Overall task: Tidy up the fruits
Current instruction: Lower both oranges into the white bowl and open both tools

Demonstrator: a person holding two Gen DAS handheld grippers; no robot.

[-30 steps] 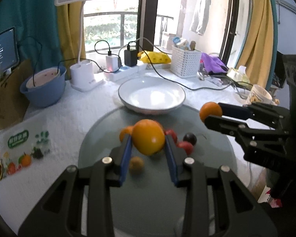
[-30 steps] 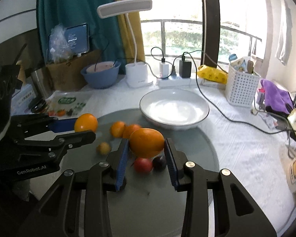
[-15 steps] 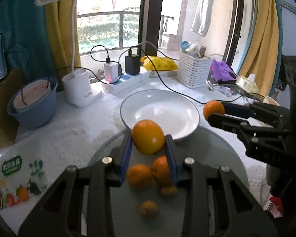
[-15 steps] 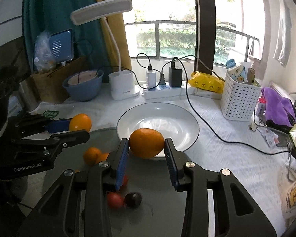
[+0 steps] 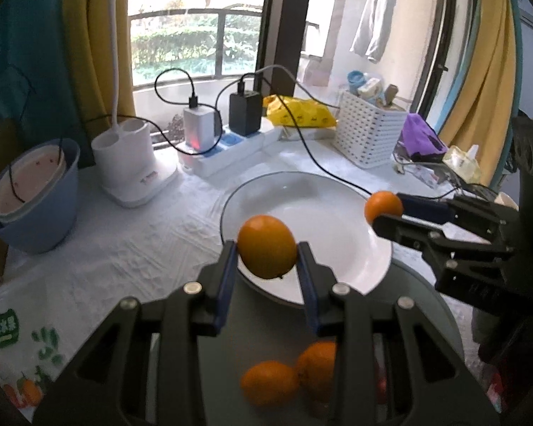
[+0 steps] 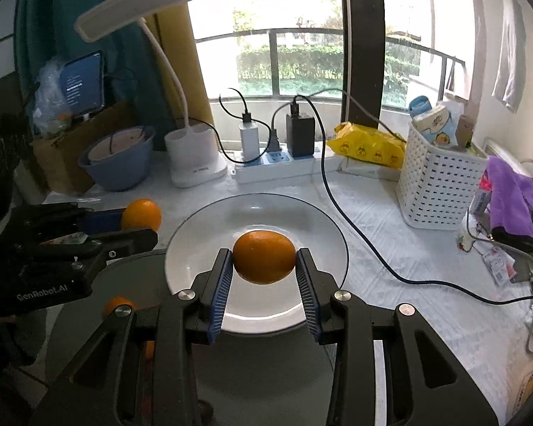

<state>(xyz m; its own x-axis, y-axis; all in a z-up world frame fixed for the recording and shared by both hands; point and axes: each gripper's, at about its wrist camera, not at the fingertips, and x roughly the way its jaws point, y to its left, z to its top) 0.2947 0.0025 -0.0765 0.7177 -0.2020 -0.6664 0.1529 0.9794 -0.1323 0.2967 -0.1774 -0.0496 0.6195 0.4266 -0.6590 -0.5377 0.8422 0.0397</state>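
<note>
We list the left gripper (image 5: 267, 256), black with blue ribbed pads, jaws narrowed onto a round orange fruit (image 5: 267, 245); we see it held above the near-left rim of a shallow white round plate (image 5: 323, 206), clear of the surface.

We list the right gripper (image 6: 264, 266), same build, jaws likewise narrowed onto a second orange fruit (image 6: 264, 256), held above the middle of the plate (image 6: 309, 220). From the left camera that gripper (image 5: 380, 213) enters at the right with its fruit (image 5: 383, 207) over the plate's right rim; from the right camera the left gripper (image 6: 138, 223) and its fruit (image 6: 141, 214) stand just left of the plate.

We note a grey round tray (image 5: 273, 326) at the near edge of the table, the plate's near rim overlapping it. Two more oranges (image 5: 270, 382) lie touching on the tray, partly behind the left gripper's frame.

Along the far edge of the white-clothed table (image 5: 124, 248) we record:
- a blue plastic bowl (image 6: 119, 167) at the far left;
- a white desk lamp (image 6: 195, 163);
- a white power strip with chargers (image 6: 284, 167);
- a yellow packet (image 6: 369, 149);
- a white perforated basket (image 6: 437, 184);
- a purple cloth (image 6: 515, 198) at the right edge.
</note>
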